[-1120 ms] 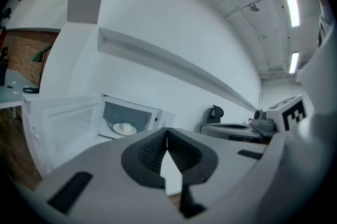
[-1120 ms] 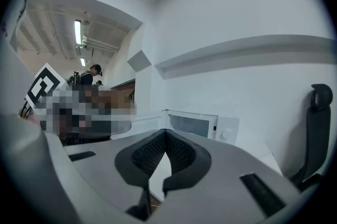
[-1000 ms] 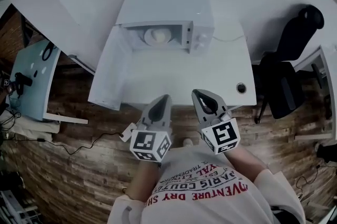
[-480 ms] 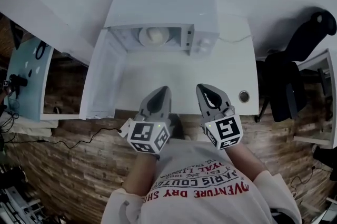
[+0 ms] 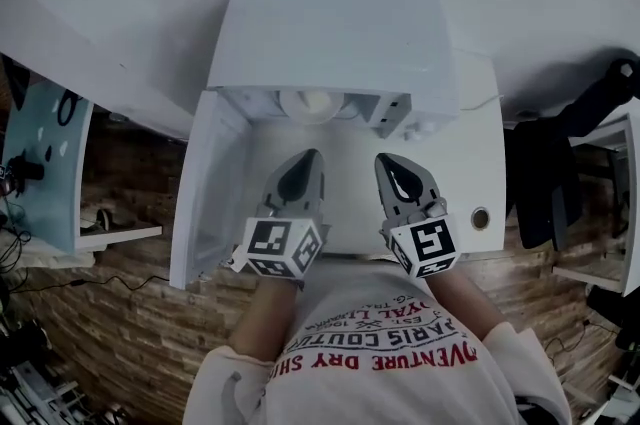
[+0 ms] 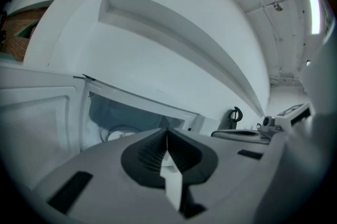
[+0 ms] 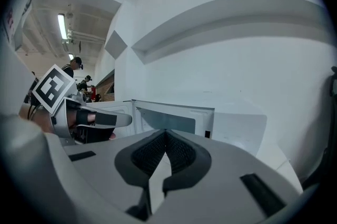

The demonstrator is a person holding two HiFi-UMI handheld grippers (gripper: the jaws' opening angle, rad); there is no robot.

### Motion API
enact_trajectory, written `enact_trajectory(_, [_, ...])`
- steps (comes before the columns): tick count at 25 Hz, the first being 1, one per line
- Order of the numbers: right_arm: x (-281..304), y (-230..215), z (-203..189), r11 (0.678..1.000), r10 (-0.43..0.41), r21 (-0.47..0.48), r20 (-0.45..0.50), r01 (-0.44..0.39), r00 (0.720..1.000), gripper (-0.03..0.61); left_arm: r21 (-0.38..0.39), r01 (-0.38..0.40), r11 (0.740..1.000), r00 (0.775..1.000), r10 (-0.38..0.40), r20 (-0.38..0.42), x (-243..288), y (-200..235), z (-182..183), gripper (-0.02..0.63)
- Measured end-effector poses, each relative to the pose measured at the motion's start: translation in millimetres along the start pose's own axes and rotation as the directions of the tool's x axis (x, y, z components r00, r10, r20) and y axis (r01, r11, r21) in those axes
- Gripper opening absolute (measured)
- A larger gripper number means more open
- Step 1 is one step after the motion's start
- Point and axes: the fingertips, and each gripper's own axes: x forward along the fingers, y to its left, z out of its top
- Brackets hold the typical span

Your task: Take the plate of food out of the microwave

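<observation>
Sitting in microwave, plate ahead of L gripper, apart.

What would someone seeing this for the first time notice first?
The white microwave stands on the white table, its door swung open to the left, with the plate of food inside. In front of it, the left gripper and right gripper hover side by side, both shut and empty.

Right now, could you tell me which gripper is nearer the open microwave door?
The left gripper: the door hangs open at the left of the microwave, just beside that gripper, while the right gripper sits farther over to the other side.
</observation>
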Motion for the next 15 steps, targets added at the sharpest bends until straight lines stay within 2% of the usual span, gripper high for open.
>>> enact_trajectory(6, [54, 1, -20, 1.0, -0.026, -0.014, -0.047, 0.026, 0.999, 0.003, -0.081, 0.03, 0.996, 0.996, -0.037, -0.082, 36, 44, -31, 0.008])
enact_trajectory(9, [71, 5, -36, 0.999, -0.035, -0.014, -0.078, 0.034, 0.996, 0.003, -0.17, 0.02, 0.985, 0.996, -0.035, -0.083, 50, 64, -46, 0.008])
enact_trajectory(12, [83, 9, -48, 0.999, -0.034, -0.019, -0.106, 0.032, 0.994, 0.003, -0.333, -0.012, 0.943, 0.995, -0.023, -0.099, 64, 86, -62, 0.033])
enact_trajectory(13, [85, 9, -53, 0.999, -0.036, -0.024, -0.121, 0.033, 0.992, 0.003, -0.391, -0.021, 0.92, 0.994, -0.022, -0.105, 68, 92, -68, 0.071])
enact_trajectory(15, [88, 7, -62, 0.999, -0.044, -0.031, -0.152, 0.039, 0.987, 0.003, -0.493, -0.043, 0.869, 0.993, -0.017, -0.116, 74, 102, -80, 0.095])
